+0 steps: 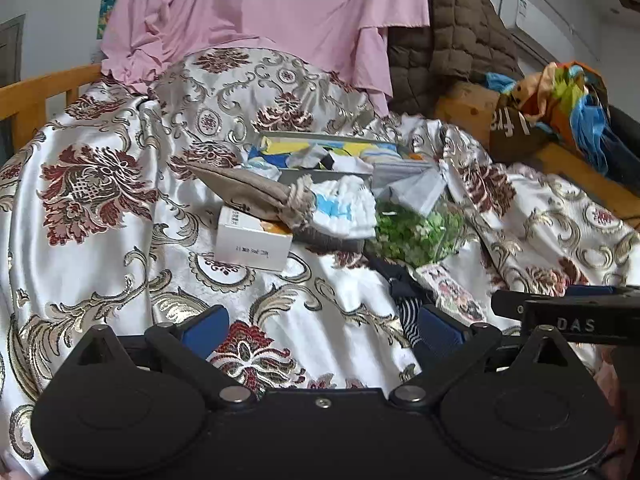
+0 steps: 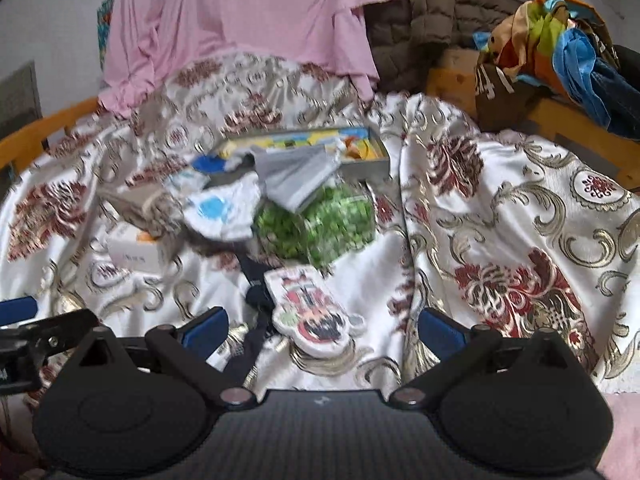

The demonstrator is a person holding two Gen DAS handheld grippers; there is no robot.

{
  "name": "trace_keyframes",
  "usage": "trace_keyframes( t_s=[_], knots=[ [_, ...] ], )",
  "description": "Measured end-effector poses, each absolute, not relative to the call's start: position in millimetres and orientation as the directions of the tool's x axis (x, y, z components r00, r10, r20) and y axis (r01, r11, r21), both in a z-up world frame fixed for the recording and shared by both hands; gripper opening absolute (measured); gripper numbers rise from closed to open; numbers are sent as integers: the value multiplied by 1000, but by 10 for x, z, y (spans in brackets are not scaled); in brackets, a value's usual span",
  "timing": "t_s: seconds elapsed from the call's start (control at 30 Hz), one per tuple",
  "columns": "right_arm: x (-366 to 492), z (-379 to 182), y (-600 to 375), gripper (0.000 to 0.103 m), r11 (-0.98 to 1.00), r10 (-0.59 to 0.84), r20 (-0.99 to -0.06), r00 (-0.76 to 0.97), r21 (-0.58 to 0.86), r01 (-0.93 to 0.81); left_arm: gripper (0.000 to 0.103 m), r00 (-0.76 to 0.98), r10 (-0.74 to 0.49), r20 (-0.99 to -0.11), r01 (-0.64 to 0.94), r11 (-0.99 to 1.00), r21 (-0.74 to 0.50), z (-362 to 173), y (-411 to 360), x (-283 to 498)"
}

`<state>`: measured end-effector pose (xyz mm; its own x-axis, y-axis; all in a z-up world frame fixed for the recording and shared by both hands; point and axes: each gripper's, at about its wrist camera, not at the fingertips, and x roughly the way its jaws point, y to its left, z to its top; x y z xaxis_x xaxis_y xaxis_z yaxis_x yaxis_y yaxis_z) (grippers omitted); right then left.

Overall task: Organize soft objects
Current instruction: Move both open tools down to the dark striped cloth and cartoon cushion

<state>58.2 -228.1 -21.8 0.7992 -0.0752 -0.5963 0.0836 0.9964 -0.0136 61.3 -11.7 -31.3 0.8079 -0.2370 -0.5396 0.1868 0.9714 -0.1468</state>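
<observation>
A heap of soft things lies on a floral satin bedspread point(image 1: 100, 216): a tan drawstring pouch point(image 1: 248, 192), a white and blue sock point(image 1: 344, 208), a grey cloth point(image 2: 296, 176), a clear bag of green bits point(image 2: 316, 224), a dark striped garment point(image 1: 404, 300) and a flat cartoon-shaped pad point(image 2: 316, 316). Behind them stands a shallow box point(image 2: 360, 160) with colourful small items. My left gripper point(image 1: 320, 328) is open over bare bedspread. My right gripper point(image 2: 320, 328) is open with the pad and the dark garment between its fingers.
A small white carton point(image 1: 252, 244) sits under the pouch. A pink sheet point(image 1: 260, 20) and a brown quilted coat point(image 1: 452, 36) hang at the back. Colourful clothes point(image 2: 560, 40) pile on a wooden bed rail point(image 2: 580, 128) at the right; the rail point(image 1: 36, 92) continues at left.
</observation>
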Motion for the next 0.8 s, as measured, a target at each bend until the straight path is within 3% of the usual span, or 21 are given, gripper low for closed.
trace_keyframes(
  t_s=[0.8],
  knots=[
    [984, -287, -2560, 103, 992, -73, -706, 704, 24, 127, 101, 727, -261, -635, 227, 964, -136, -475, -290, 957]
  ],
)
